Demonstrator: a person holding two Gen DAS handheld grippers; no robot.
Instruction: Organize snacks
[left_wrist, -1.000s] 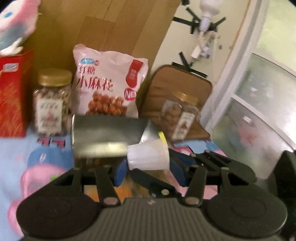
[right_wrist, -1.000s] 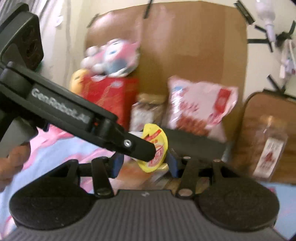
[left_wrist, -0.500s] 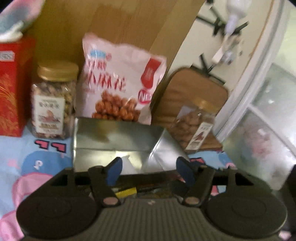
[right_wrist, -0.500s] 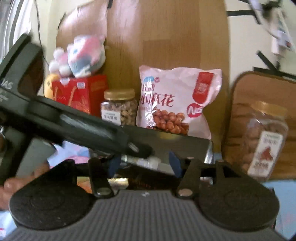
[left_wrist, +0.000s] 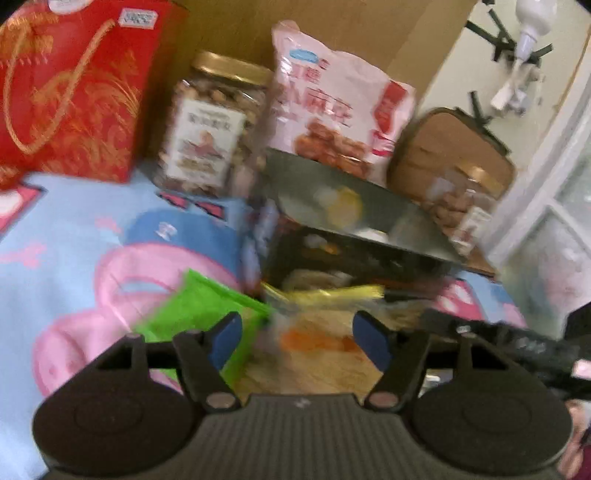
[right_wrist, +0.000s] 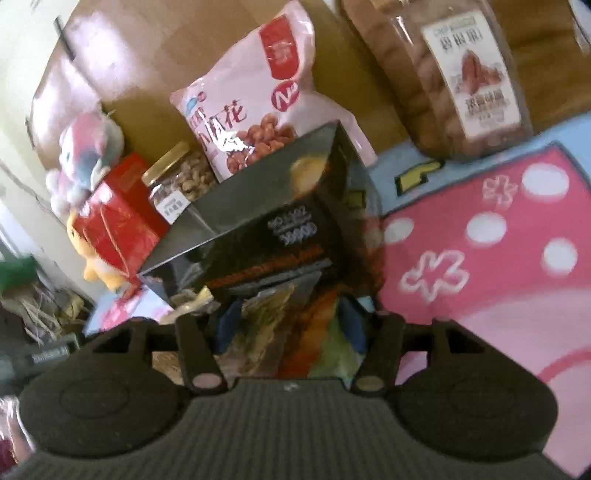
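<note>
- Left claw (left_wrist: 297, 338) gapes wide, holding nothing, above blurred snack packets (left_wrist: 317, 332)
- Right claw (right_wrist: 290, 325) spread apart, nothing gripped
- Dark box (right_wrist: 266, 229), lid raised, stands before the pink snack bag (right_wrist: 255, 99)

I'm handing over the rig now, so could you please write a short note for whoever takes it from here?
Left gripper: jaws open, empty, over small snack packets, the green snack packet beside it.
Right gripper: jaws open, empty, at the packets before the dark open-lidded box.
Pink snack bag and gold-lidded glass jar stand behind the box.
Done: unclear; a yellowish item shows blurred on the lid.
Left: loose packets.
</note>
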